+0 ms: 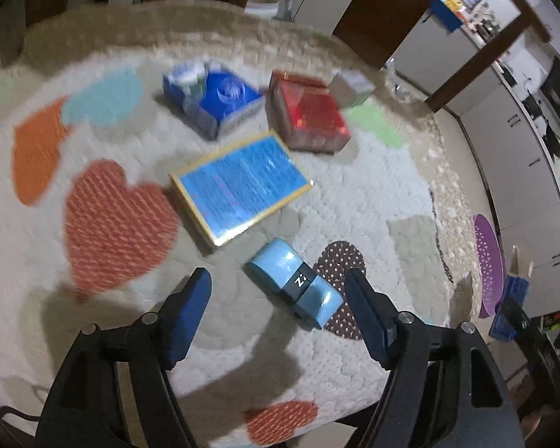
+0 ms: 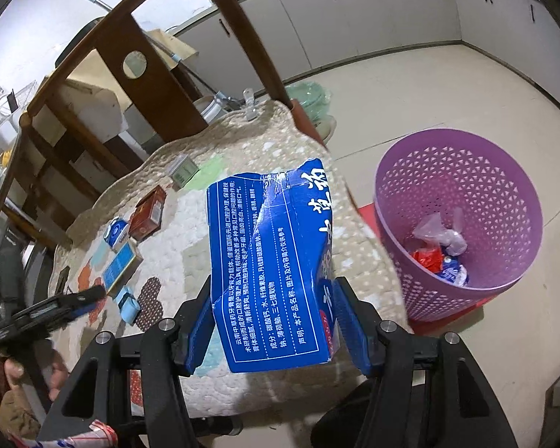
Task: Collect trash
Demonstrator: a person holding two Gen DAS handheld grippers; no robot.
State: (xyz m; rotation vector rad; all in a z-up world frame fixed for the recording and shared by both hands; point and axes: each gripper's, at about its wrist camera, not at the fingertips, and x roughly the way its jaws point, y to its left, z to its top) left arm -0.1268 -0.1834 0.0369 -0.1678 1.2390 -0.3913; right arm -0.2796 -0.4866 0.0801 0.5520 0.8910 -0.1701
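Currently a torn blue carton (image 2: 276,261) is clamped between the right gripper (image 2: 276,330) pads, purple bin (image 2: 463,201) just beyond-right. Left gripper (image 1: 280,313) is spread wide, light-blue box (image 1: 295,280) lying unpinched between its fingers.

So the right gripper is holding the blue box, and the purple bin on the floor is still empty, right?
Not quite. The right gripper does hold the blue box, but the purple bin is not empty: the right wrist view shows crumpled wrappers already lying at its bottom.
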